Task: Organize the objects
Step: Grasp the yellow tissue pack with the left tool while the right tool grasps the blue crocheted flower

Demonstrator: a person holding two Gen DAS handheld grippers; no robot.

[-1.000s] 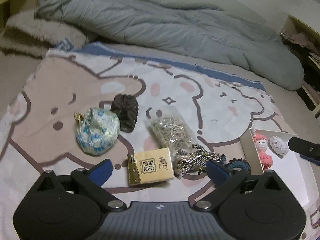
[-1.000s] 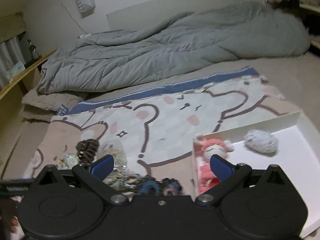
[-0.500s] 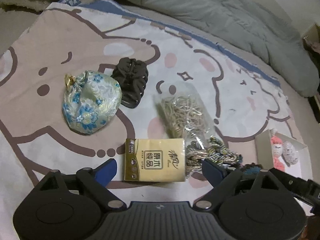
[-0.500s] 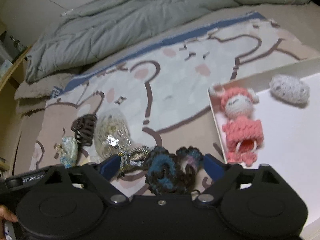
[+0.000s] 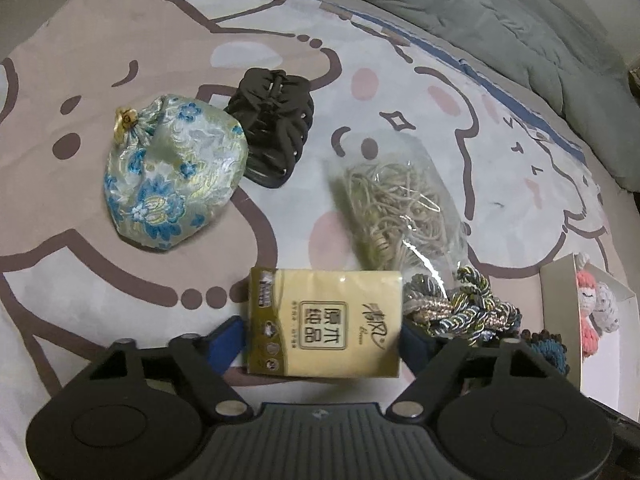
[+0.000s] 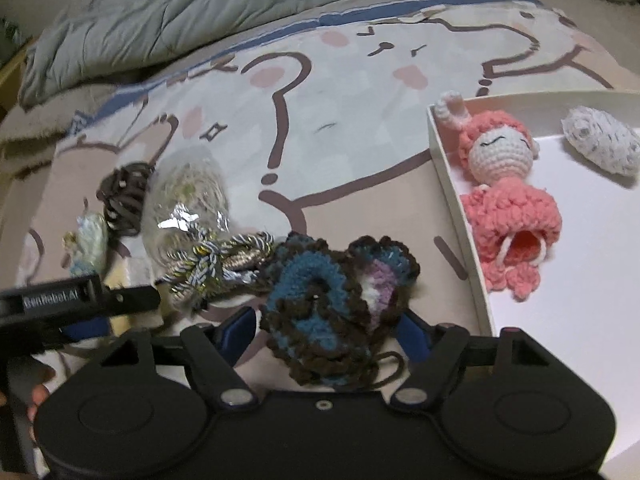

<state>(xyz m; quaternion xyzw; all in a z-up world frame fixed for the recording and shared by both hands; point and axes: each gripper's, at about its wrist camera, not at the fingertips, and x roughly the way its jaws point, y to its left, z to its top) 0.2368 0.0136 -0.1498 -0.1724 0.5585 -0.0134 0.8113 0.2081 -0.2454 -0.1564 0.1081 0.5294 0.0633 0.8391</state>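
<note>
A yellow tissue pack [image 5: 324, 316] lies on the cartoon-print blanket [image 5: 120, 60]. My left gripper [image 5: 320, 334] straddles it. Its blue pads [image 5: 228, 340] stand right at the pack's two short sides, and the jaws are closing. A blue-and-brown crochet piece [image 6: 332, 296] lies between the pads [image 6: 240, 330] of my right gripper [image 6: 326, 334], whose jaws are also closing with a slight gap still showing. To its right, a white box [image 6: 452, 184] holds a pink crochet doll [image 6: 508, 200] and a speckled white knit ball [image 6: 600, 146].
A floral pouch [image 5: 172, 176], a dark hair claw [image 5: 272, 128], a clear bag of thin bands [image 5: 396, 204] and a braided cord [image 5: 460, 308] lie close together on the blanket. A grey duvet [image 5: 500, 20] is heaped behind. The left gripper's body [image 6: 72, 300] juts in beside the cord [image 6: 224, 260].
Both grippers have sunk toward the bed and tipped downward. Their jaws have narrowed, the left around the tissue pack and the right around the crochet piece.
</note>
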